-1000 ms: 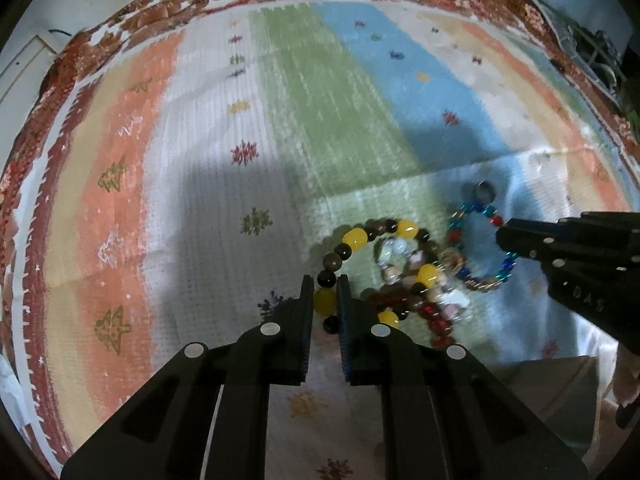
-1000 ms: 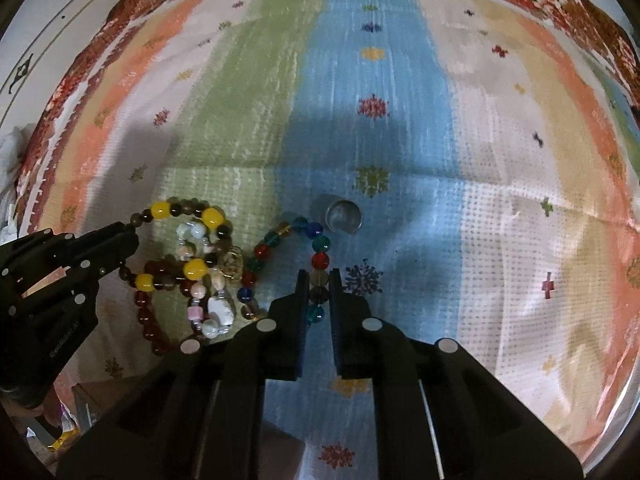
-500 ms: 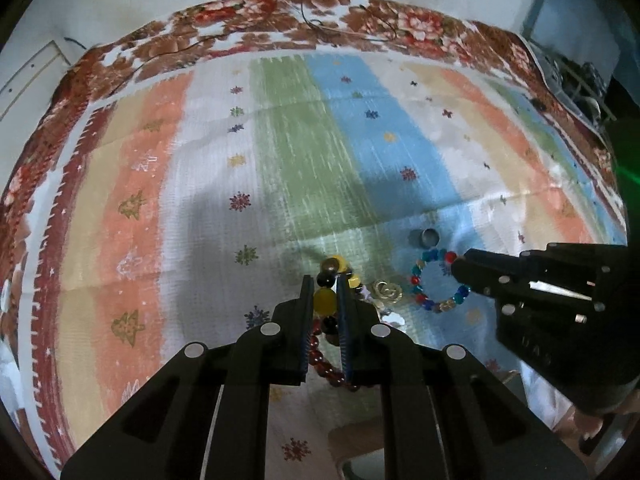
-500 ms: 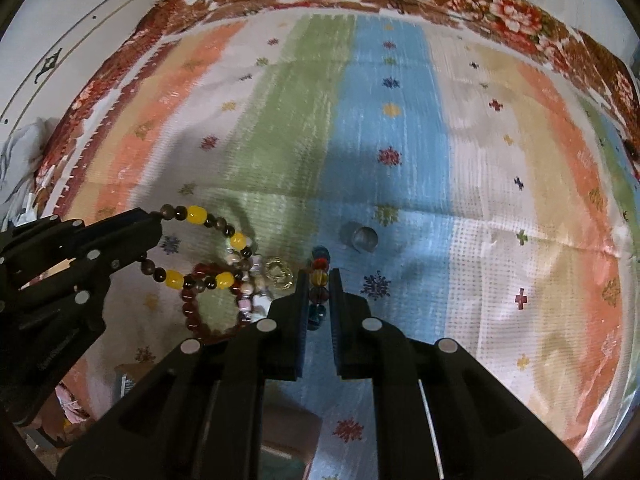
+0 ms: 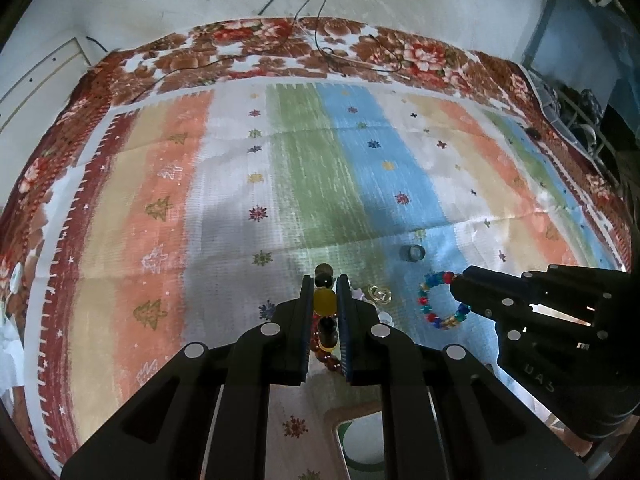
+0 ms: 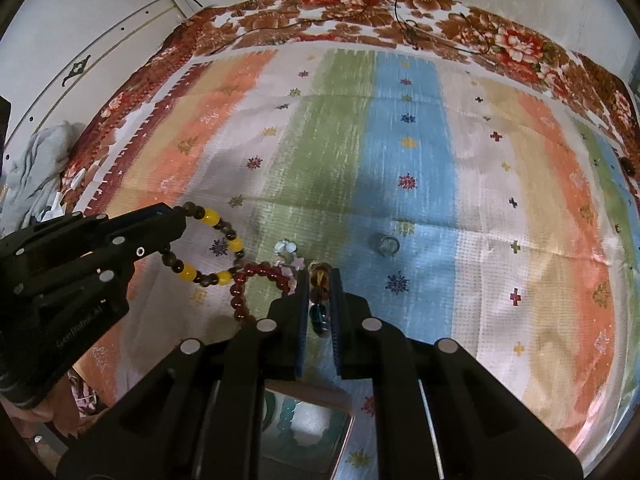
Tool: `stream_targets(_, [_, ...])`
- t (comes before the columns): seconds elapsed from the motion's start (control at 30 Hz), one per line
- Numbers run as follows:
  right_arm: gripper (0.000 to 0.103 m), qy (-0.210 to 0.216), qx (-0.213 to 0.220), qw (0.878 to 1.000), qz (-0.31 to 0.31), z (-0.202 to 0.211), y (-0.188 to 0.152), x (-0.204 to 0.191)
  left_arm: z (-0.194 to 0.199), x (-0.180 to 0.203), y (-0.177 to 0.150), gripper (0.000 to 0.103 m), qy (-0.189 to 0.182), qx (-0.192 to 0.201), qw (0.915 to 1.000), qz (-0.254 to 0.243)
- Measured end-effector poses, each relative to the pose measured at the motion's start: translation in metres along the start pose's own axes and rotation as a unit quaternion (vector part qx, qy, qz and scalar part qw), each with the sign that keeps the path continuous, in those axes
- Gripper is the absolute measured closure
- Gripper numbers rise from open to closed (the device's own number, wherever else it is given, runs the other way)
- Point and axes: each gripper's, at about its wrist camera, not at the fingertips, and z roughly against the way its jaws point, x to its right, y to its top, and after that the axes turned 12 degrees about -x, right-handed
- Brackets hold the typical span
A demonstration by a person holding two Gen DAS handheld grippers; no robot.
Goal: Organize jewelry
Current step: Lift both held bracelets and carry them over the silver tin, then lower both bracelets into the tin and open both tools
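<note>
My left gripper (image 5: 325,282) is shut on a bracelet of yellow and brown beads (image 5: 324,300), held above the striped cloth (image 5: 224,208). In the right wrist view that bracelet (image 6: 212,248) hangs as a loop from the left gripper (image 6: 180,220). My right gripper (image 6: 320,276) is shut on a multicoloured glass-bead bracelet (image 6: 319,300), which the left wrist view shows as a ring of beads (image 5: 440,300) at the right gripper's tip (image 5: 458,284). A dark red bracelet (image 6: 256,284) sits against the yellow one's lower end; whether they are tangled I cannot tell.
A metal ring (image 6: 388,245) lies on the blue stripe. A clear charm (image 6: 286,248) and pale star beads (image 6: 298,266) sit by the bracelets. An open box (image 6: 308,428) is just under the grippers. Cables (image 5: 320,44) cross the floral blanket's far edge.
Both grippers have risen and pulled back, each lifting its bracelet off the pile. The cloth and the remaining pieces now look smaller and farther below.
</note>
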Motion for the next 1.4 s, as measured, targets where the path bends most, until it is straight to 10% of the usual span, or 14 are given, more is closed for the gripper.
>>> stream_targets(1.4, [0.092, 0.048, 0.038, 0.998, 0.012, 0.067, -0.096, -0.031, 0.074, 0.037, -0.088, 0.092, -0.042, 0.058, 0.9974, -0.007])
